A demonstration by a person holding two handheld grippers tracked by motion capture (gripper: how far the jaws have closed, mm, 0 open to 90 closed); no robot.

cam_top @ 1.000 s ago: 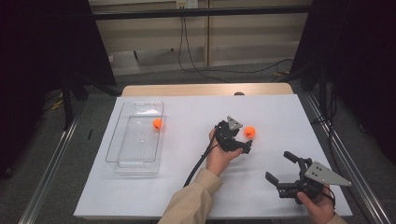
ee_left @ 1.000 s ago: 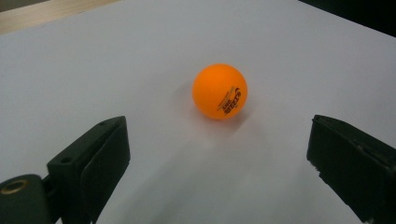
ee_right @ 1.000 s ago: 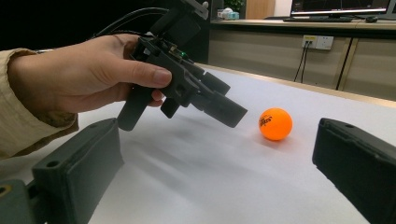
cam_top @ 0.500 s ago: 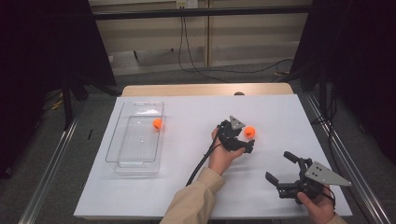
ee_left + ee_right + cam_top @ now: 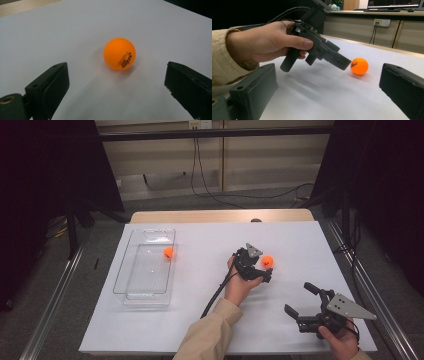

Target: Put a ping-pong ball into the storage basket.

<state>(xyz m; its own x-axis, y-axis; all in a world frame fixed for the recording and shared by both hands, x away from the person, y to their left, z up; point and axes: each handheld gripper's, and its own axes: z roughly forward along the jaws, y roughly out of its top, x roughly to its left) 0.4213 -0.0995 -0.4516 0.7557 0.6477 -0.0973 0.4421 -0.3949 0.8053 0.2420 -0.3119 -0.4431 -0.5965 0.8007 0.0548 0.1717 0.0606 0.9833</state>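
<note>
White sheet covering the table (image 5: 165,330). Left gripper (image 5: 260,270) is edging closer to the orange ball (image 5: 268,261) than half a second ago, jaws spread wide, ball resting on the sheet just ahead of and between them, not touched. Approach looks nearly done; closing comes next. Right gripper (image 5: 303,304) is idling, jaws apart, nearer the person than the ball. Second ball (image 5: 168,252) is sitting in the clear tray (image 5: 131,292), well left of the first ball.

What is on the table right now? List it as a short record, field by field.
surface: white table
left gripper: open, jaws either side of an orange ping-pong ball, not touching
right gripper: open, holding nothing, near the table's front right corner
clear plastic tray: at left, holds a second orange ball
</note>
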